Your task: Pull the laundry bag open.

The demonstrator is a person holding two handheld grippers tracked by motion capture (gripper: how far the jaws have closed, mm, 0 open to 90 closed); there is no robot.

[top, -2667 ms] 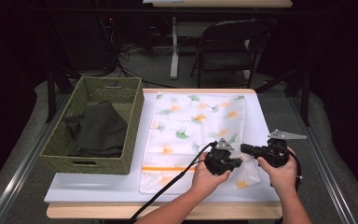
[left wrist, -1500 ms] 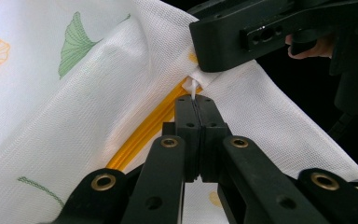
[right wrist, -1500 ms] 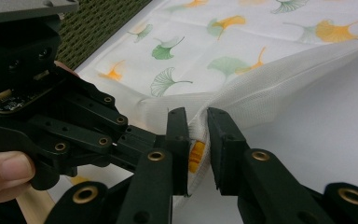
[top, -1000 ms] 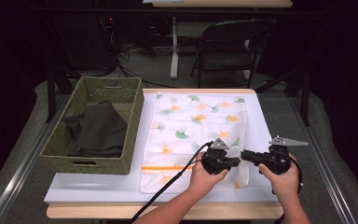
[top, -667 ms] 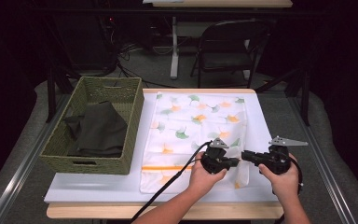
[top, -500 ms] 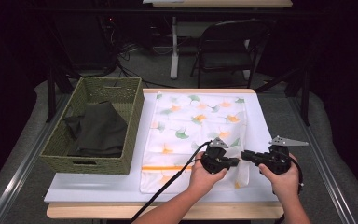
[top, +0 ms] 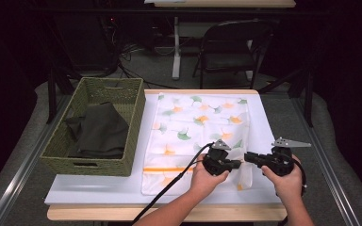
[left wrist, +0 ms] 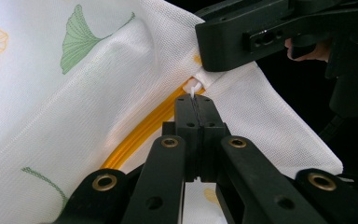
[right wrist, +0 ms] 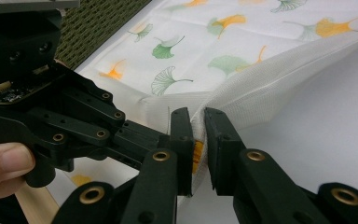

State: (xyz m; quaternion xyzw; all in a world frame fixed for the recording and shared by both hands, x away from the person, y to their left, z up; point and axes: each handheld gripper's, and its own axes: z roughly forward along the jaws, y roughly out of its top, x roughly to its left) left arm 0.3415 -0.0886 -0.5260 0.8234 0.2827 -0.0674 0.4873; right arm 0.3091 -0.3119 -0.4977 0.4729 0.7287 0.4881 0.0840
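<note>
A white mesh bag (top: 198,122) printed with green and orange leaves lies flat on the white table (top: 273,122). An orange zipper (top: 165,169) runs across its near end. My left gripper (top: 238,163) is shut on the small white zipper pull (left wrist: 193,87), which sticks out at the jaw tips (left wrist: 196,100). My right gripper (top: 248,157) faces it from the right, shut on the bag's near right corner (right wrist: 242,107), with the orange zipper (right wrist: 196,156) between its jaws (right wrist: 199,116). The corner is lifted slightly off the table. The two grippers meet tip to tip.
A green woven basket (top: 61,146) stands at the table's left and holds a dark folded cloth (top: 99,132). A folding chair (top: 231,47) stands beyond the far edge. Bare white table lies right of the bag.
Since the oldest frame both grippers have come a little closer to the table's near edge with the bag's corner. Over the last second nothing has visibly moved.
</note>
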